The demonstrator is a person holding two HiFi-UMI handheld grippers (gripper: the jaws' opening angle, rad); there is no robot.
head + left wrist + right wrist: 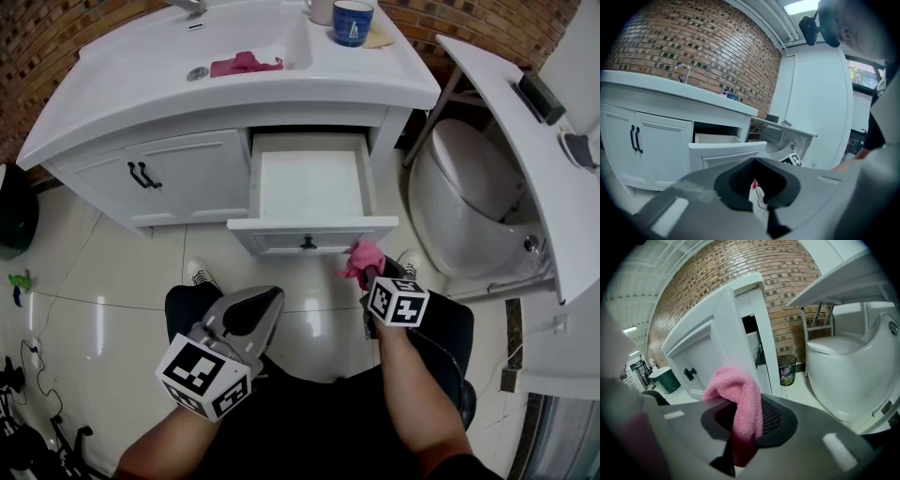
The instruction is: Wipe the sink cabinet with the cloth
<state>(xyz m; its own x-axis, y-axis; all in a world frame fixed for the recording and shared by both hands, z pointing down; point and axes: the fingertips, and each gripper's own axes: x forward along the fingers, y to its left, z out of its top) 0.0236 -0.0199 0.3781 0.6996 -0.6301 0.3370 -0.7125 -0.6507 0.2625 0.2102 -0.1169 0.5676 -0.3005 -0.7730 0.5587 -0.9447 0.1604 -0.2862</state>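
**Head view.** The white sink cabinet (178, 178) stands ahead with its white middle drawer (309, 187) pulled open. The right gripper (367, 272) carries a pink terry cloth (361, 258), which sits just beside the right end of the flat drawer front (272, 239). Contact cannot be confirmed. The left gripper (261, 305) hangs lower and to the left, apart from the cabinet. A second pink cloth (242, 65) lies in the basin, and a blue mug (352, 21) stands on the countertop.

**Left gripper view.** The jaws are together with nothing between the pads. The cabinet doors and open drawer lie ahead, well apart.

**Right gripper view.** The jaws are clamped on the pink terry cloth, which folds up and over the pads. The drawer front with its small black knob (689, 373) lies directly ahead and to the left. A white toilet (848, 376) stands to the right.

**Governing relation.** The drawer front's long axis runs left to right, and the cloth is at its right end. The right gripper is the nearer one. A wipe would likely travel leftward along that face.
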